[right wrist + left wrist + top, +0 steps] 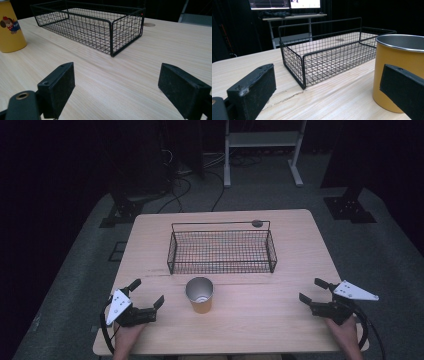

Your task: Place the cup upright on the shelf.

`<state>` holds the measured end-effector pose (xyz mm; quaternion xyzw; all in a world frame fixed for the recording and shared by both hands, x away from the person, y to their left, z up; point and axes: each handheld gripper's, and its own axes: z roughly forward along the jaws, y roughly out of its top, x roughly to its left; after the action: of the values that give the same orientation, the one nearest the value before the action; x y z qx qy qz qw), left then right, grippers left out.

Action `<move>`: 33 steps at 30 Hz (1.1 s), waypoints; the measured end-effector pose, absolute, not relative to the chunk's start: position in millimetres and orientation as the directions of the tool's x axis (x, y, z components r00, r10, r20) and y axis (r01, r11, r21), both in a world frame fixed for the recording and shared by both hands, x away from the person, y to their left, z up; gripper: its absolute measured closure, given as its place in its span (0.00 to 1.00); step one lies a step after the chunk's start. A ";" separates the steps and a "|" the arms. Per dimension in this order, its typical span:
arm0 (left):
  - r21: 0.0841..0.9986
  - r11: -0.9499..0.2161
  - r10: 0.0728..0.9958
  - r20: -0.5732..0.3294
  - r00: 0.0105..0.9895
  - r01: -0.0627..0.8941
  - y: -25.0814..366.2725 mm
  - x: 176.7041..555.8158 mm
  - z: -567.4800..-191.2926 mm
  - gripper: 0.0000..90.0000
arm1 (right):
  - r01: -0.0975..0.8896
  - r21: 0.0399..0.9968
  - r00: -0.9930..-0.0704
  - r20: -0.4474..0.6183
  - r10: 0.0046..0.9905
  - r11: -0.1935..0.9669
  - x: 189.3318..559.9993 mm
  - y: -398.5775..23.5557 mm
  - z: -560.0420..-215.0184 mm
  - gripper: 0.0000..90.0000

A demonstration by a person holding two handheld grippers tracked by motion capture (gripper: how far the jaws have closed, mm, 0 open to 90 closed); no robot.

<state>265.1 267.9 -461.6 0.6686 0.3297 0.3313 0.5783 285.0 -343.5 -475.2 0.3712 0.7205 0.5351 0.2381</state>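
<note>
High view: one basket (222, 251) mid-table (280, 315); one cup (200, 295) just before it. Two grippers: left gripper (146, 293) and right gripper (311, 291) flank cup, both wide, empty.
Left gripper view: cup beside basket.
Right gripper view: same.

- The place looks like a lab or a recording studio, not a home.
- Black walls or curtains (60, 165) stand all around, and the room is dark.
- A grey carpet (400, 265) covers the floor, with cables (185, 185) lying on it.
- A white metal stand (262, 150) and black stand bases (350, 210) are behind the surface (300, 255).
- Lit monitors (287, 3) sit on a desk (292, 17) in the back.
</note>
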 end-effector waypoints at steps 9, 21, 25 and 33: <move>0.990 -0.131 0.805 0.071 0.589 0.059 263.0 263.7 -462.8 0.00 | 0.286 0.946 -0.607 0.053 0.793 0.155 285.3 -342.6 -475.4 0.14; 0.990 -0.131 0.770 0.069 0.634 0.051 253.5 264.1 -463.0 0.00 | 0.282 0.946 -0.609 0.046 0.792 0.162 284.8 -341.6 -475.4 0.14; 0.990 -0.135 0.759 0.072 0.647 0.048 251.3 263.4 -462.6 0.00 | 0.282 0.946 -0.609 0.048 0.791 0.160 284.8 -341.8 -475.3 0.14; 0.989 -0.142 0.735 0.079 0.673 0.039 245.7 261.9 -461.0 0.00 | 0.281 0.946 -0.612 0.048 0.789 0.161 284.8 -341.7 -475.3 0.14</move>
<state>261.9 245.7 -461.0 0.6962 0.2782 0.2934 0.5931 284.8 -341.7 -475.3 0.3701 0.7234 0.5316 0.2389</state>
